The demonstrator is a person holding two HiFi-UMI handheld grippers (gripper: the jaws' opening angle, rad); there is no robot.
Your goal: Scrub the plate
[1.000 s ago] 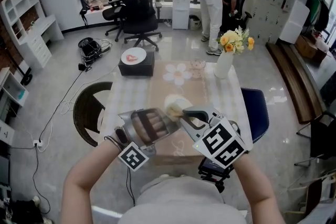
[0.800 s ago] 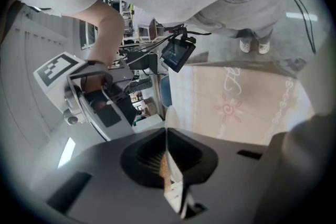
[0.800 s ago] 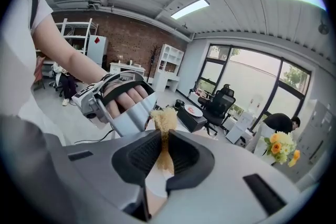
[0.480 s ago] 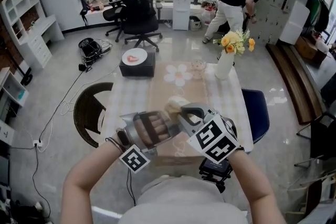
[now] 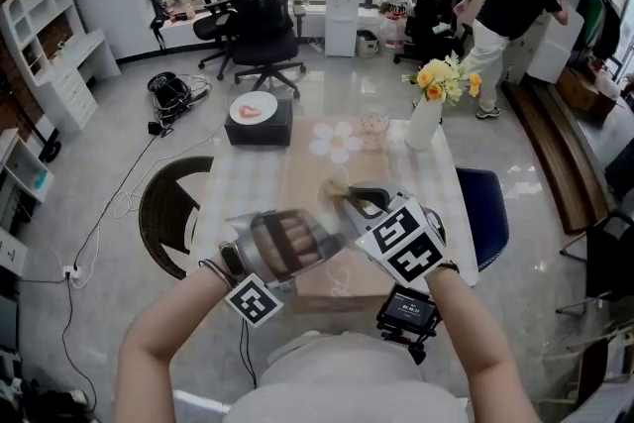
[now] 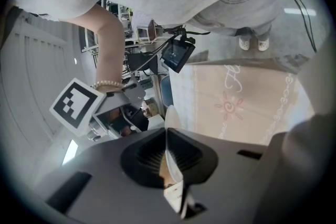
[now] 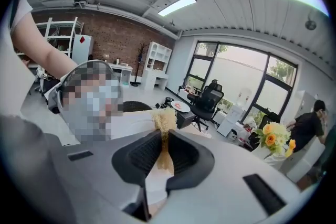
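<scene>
A: Left gripper [image 6: 167,139], state?
B: Clamped on a thin round white plate [image 6: 170,115]. It sits edge-on between the ribbed black pads, with the rim poking past the tips.
A: Right gripper [image 7: 163,140]?
B: Pinched on a pale straw-coloured fibrous scrubber [image 7: 165,119]. The tuft sticks out beyond the jaws.
A: Scrubber touching plate?
B: The head view is blurred there, so I cannot tell. Both grippers meet in the air over the near half of the beige patterned tablecloth [image 5: 297,163].
A: Legible writing?
B: Black-and-white square codes on the right gripper's marker cube [image 5: 404,248]. Pink cursive lettering on the cloth is cut off and unreadable. A small black screen device [image 5: 406,309] hangs below the right wrist, its text too small.
A: Farther out?
B: A white vase of yellow flowers [image 5: 424,119] at the far right corner. A black box [image 5: 260,129] at the far left carries a white dish with a red mark [image 5: 253,106].
</scene>
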